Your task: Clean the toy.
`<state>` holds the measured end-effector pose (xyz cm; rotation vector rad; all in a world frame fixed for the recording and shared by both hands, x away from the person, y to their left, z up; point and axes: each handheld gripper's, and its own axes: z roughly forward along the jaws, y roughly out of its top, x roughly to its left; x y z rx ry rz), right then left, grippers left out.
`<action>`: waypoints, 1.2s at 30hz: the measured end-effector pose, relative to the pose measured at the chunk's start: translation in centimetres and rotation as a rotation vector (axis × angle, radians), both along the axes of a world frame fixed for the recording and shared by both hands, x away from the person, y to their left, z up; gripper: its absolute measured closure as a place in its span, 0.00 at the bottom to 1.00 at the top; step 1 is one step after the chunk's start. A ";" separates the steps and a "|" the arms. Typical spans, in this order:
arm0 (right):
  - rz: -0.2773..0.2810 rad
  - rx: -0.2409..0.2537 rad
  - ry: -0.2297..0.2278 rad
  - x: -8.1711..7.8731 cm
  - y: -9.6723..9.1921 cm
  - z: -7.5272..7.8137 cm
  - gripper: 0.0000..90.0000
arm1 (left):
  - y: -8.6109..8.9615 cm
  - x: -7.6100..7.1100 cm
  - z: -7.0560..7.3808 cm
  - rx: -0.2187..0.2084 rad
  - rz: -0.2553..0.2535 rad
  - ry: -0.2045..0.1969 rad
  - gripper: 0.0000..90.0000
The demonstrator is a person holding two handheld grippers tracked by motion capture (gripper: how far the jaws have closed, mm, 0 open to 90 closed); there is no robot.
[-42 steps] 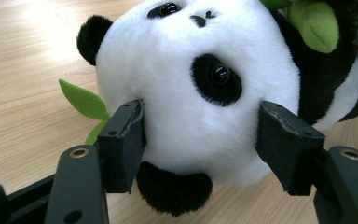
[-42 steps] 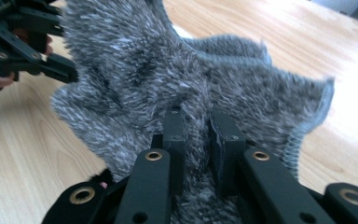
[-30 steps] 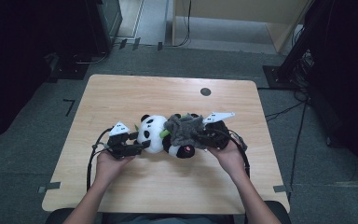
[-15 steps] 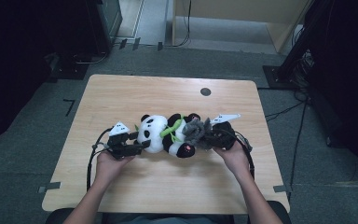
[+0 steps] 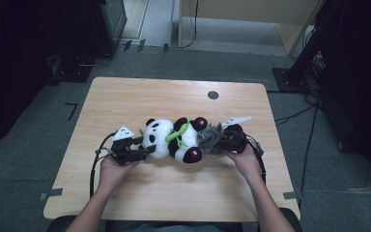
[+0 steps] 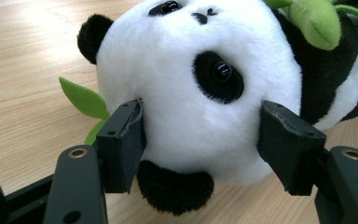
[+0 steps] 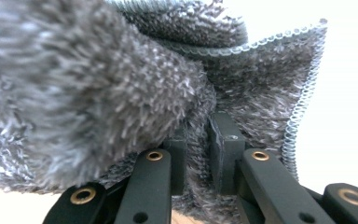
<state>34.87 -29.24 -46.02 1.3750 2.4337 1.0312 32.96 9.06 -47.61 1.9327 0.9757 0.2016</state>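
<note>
A pale wooden table (image 5: 125,101) stands on grey carpet (image 5: 38,145). A small dark round mark (image 5: 213,94) sits on the tabletop toward one o'clock. At twelve o'clock, beyond the table, stands a light wooden cabinet (image 5: 251,19). Black cables (image 5: 294,116) trail over the floor at three o'clock. Dark equipment (image 5: 111,19) stands at eleven o'clock.

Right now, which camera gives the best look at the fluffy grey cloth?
The right gripper view: the fluffy grey cloth is close up, its pile and stitched edge sharp, pinched between the right tongs. The high view shows it as a small bunch beside the black-and-white plush panda.
</note>
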 end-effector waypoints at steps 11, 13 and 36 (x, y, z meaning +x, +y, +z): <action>0.032 0.105 -0.067 -1.5 -0.4 3.0 0.90 | 0.0 0.0 0.0 0.006 0.001 0.000 0.38; 0.037 0.109 -0.077 -1.6 -0.3 3.3 0.90 | 0.0 0.0 0.0 0.007 0.002 0.000 0.38; 0.113 0.168 -0.198 -2.3 4.3 8.5 0.92 | -0.4 -0.5 0.2 0.022 0.015 -0.007 0.38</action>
